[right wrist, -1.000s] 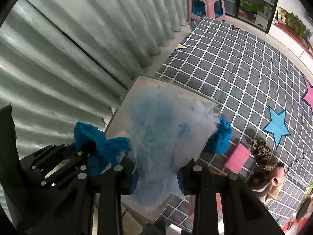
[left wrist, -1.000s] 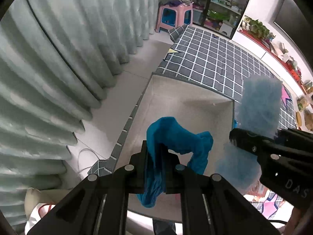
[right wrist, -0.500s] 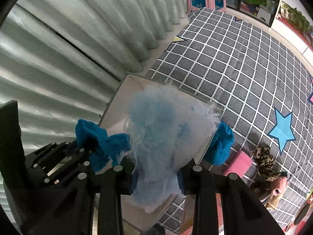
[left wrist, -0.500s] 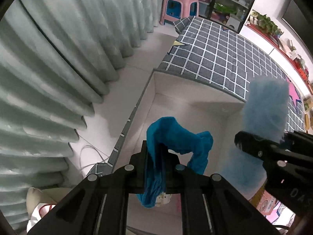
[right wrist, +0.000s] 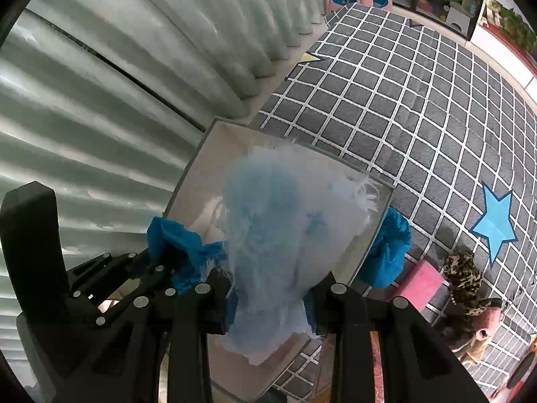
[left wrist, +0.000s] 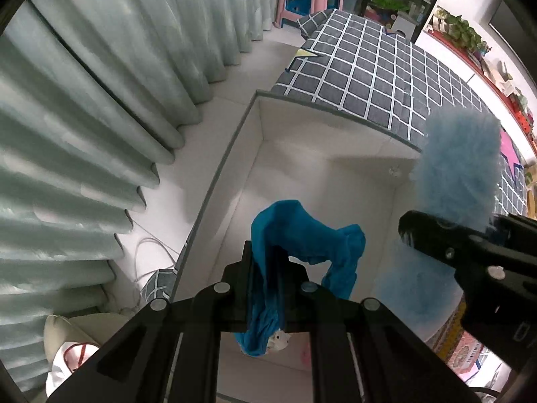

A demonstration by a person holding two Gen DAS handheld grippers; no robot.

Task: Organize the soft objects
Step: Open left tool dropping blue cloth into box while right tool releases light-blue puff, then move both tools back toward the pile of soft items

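Note:
My left gripper (left wrist: 266,268) is shut on a teal blue cloth (left wrist: 302,235) and holds it above the open white storage box (left wrist: 332,174). The cloth droops down between the fingers. My right gripper (right wrist: 270,288) is shut on a fluffy light blue item (right wrist: 285,215) and holds it over the same box (right wrist: 198,181). In the left wrist view the fluffy item (left wrist: 459,171) and the right gripper show at the right. In the right wrist view the left gripper (right wrist: 157,265) with the teal cloth (right wrist: 174,238) shows at the left.
The box stands on a grey checked rug (right wrist: 419,100) beside pale green curtains (left wrist: 100,100). A teal cloth (right wrist: 389,245), a pink item (right wrist: 423,282) and a leopard-print item (right wrist: 466,275) lie on the rug right of the box. A pink stool (left wrist: 308,0) stands far back.
Both grippers have moved closer over the box with their cloths still held. The box fills more of both views.

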